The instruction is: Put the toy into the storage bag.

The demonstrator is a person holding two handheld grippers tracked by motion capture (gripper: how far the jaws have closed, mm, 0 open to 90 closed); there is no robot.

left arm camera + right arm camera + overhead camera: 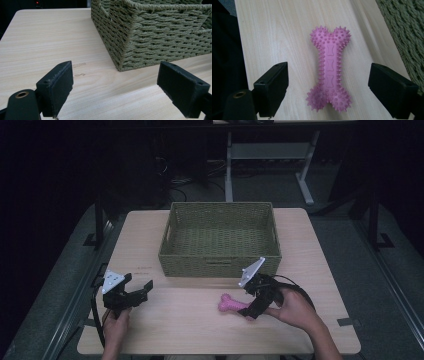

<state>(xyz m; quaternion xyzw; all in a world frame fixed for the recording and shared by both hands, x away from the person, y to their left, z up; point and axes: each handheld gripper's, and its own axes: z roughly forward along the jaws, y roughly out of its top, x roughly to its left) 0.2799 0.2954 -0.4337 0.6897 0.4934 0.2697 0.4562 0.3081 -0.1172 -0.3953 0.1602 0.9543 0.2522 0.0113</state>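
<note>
**Right gripper lined up on the bone toy, a few ways this could slip**

The right gripper (pixel 254 306) is spread wide, with one jaw on each side of the pink spiky bone toy (pixel 329 68). In the right gripper view the jaws aren't touching it, and the toy runs lengthwise between them, so they'd close across its narrow waist. That's a good spot, but the rubbery nubs could make the jaws skid. If the gripper comes down off-centre, one jaw could nudge the toy sideways first and spin it flat on the table (pixel 165 320) instead of pinching it.

The toy lies on the near part of the table, right of the middle and just in front of the woven basket (pixel 219 265). My guess is the toy goes in there. The basket's near wall is close, so a low lift could clip the rim and knock the toy loose.

The left gripper (pixel 134 292) is also wide open and holds nothing, over at the near left, pointing toward the basket's corner. It's well away from the toy, so it shouldn't get in the way.
</note>
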